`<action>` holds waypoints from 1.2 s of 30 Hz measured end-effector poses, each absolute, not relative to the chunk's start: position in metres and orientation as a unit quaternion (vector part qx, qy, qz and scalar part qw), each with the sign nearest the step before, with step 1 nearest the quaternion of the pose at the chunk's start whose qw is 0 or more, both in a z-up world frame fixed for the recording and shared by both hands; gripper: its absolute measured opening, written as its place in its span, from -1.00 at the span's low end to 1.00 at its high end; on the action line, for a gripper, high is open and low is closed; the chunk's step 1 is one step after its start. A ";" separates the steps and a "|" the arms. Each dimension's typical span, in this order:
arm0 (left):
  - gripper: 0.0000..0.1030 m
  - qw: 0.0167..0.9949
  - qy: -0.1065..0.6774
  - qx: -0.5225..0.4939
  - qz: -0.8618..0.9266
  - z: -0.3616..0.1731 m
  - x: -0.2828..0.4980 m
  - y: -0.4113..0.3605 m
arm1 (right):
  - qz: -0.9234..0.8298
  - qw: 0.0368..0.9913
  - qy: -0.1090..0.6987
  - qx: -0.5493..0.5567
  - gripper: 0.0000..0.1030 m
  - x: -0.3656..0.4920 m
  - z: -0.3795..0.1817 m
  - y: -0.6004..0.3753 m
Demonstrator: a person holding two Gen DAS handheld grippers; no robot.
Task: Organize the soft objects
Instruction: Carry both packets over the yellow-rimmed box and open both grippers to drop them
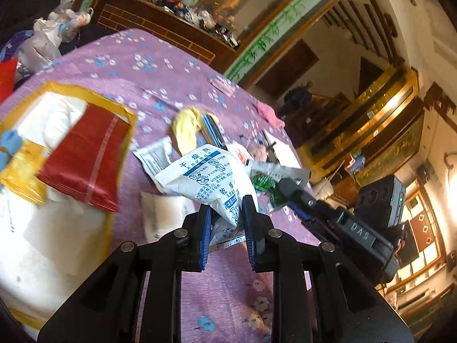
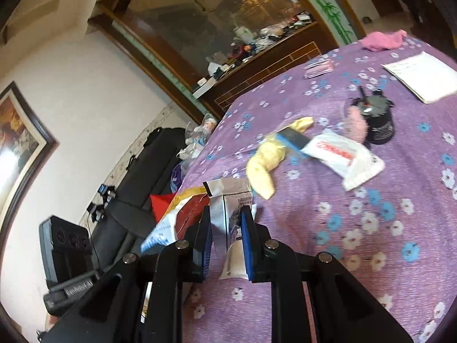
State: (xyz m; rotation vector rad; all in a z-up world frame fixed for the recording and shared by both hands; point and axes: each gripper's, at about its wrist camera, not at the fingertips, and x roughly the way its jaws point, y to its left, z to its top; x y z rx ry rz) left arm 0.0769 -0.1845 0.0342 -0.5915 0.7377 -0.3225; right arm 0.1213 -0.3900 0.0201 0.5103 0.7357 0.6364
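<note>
Left to right, off the left wrist view: we are holding a white desiccant packet (image 1: pixel 211 183) in the left gripper (image 1: pixel 227 217), fingers (image 1: pixel 206 228) clamped on its lower end. The packet is standing up and away from the fingers, long axis running forward along them, printed face toward the camera, lifted off the purple flowered desk (image 1: pixel 160 65). To its left the red-and-yellow bag (image 1: pixel 74 154) is sitting close.

To the right, the right gripper (image 2: pixel 227 225) is gripping a silver-white sachet (image 2: pixel 228 200), fingers (image 2: pixel 248 245) closed on its lower part; its long axis is also pointing up and forward from the fingers. In the left view the right gripper is coming in from the right, a green-printed sachet (image 1: pixel 265 183) at its tip, just beside the desiccant packet.

We are judging the two packets are being brought together. Loose items, the yellow cloth (image 2: pixel 268 160) and white pouch (image 2: pixel 342 157), are lying farther out, nearer the right hand.
</note>
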 end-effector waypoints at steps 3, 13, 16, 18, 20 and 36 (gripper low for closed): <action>-0.61 0.883 0.341 -0.290 -0.141 0.039 0.073 -0.168 | 0.317 0.849 0.353 0.235 -0.67 0.122 0.022 -0.375; -0.61 0.896 0.314 -0.302 -0.086 0.047 0.055 -0.115 | 0.371 0.835 0.356 0.195 -0.67 0.124 0.035 -0.310; -0.61 0.899 0.309 -0.304 -0.070 0.046 0.052 -0.101 | 0.385 0.832 0.358 0.178 -0.67 0.124 0.038 -0.288; -0.61 0.898 0.308 -0.308 -0.060 0.043 0.051 -0.091 | 0.393 0.830 0.359 0.167 -0.67 0.125 0.039 -0.272; -0.61 0.897 0.309 -0.310 -0.053 0.040 0.052 -0.084 | 0.397 0.827 0.363 0.163 -0.67 0.127 0.038 -0.264; -0.61 0.889 0.333 -0.313 -0.024 0.020 0.070 -0.035 | 0.387 0.819 0.388 0.173 -0.68 0.148 0.021 -0.240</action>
